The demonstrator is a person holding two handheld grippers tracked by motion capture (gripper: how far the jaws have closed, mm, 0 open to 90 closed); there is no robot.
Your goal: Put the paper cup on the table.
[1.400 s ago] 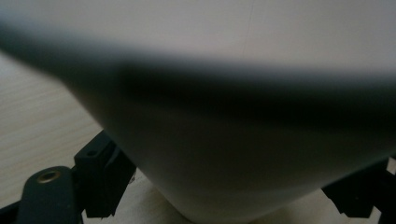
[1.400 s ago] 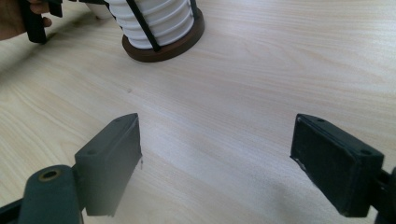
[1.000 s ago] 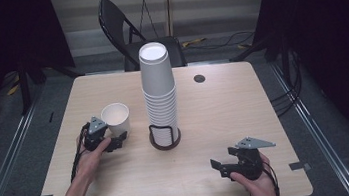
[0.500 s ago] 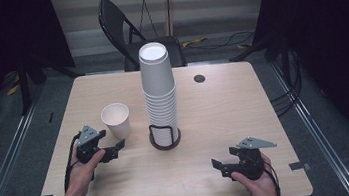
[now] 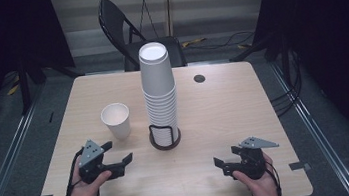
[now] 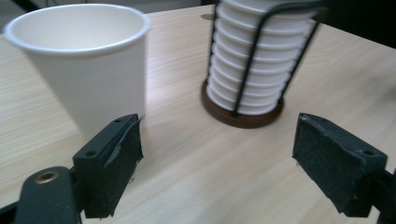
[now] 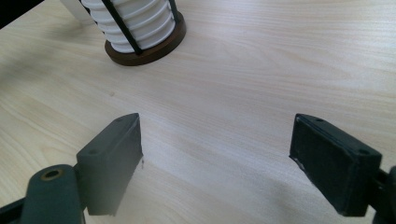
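Two grippers rest low over the near part of the table (image 5: 214, 113), each with its fingers spread wide and nothing between them. The left gripper (image 5: 119, 152) sits toward the near left corner, and the right gripper (image 5: 224, 156) toward the near right corner. The person's forearms are cut off by the bottom of the high view.

The single paper cup (image 5: 116, 120) stands upright and open-mouthed left of the table's centre, just beyond the left gripper and apart from it. In the left gripper view one of the left fingers (image 6: 116, 158) covers the cup's foot, so its base is hard to make out.

The stack of cups (image 5: 159, 95) rises at the centre of the table in a wire holder (image 5: 165, 138) on a dark round base. Both gripper views cut off its upper part. The right fingers (image 7: 112, 158) frame bare wood, well apart from the holder.

A small dark round mark (image 5: 199, 78) near the far edge is too small to identify.
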